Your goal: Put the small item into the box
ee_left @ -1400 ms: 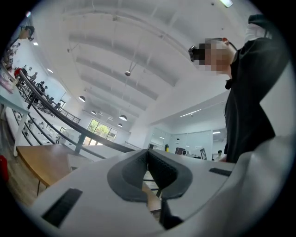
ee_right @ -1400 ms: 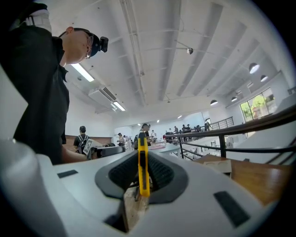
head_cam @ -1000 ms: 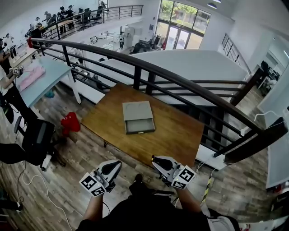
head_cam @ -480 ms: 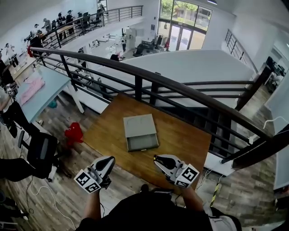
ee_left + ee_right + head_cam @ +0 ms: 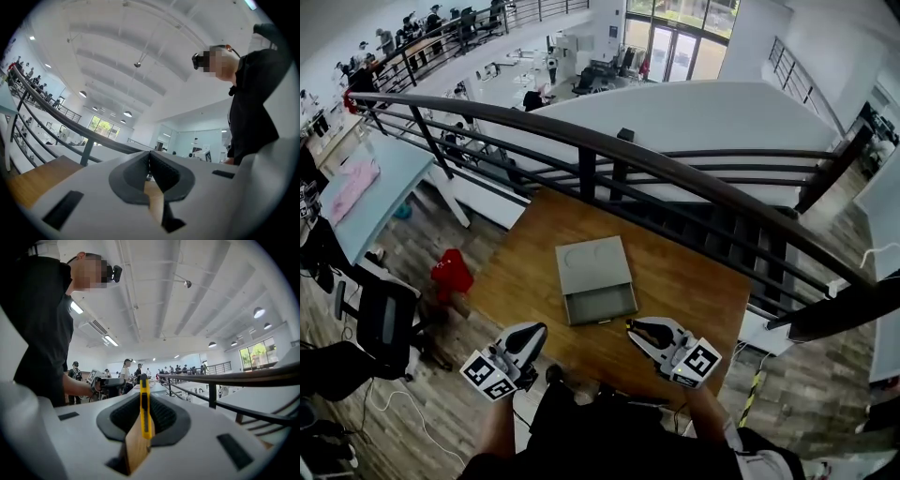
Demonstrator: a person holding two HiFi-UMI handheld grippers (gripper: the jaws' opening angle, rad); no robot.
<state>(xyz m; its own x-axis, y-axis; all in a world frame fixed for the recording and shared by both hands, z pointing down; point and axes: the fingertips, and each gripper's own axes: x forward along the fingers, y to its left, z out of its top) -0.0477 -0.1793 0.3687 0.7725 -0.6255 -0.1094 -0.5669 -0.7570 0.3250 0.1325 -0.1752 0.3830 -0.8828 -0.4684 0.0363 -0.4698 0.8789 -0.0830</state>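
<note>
right gripper [image 5: 634,327] clamps a yellow knife [image 5: 145,408] edge-on; left gripper [image 5: 150,160] closed, empty. i risk it pivoting, missing the box [image 5: 594,265] ahead.

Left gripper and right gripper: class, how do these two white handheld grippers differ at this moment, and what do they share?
The white left gripper has its jaws shut on nothing; the white right gripper clamps a slim yellow utility knife. In the head view, the left gripper points up-right and the right gripper up-left, both towards the grey box. Both are white and carry a marker cube.
</note>
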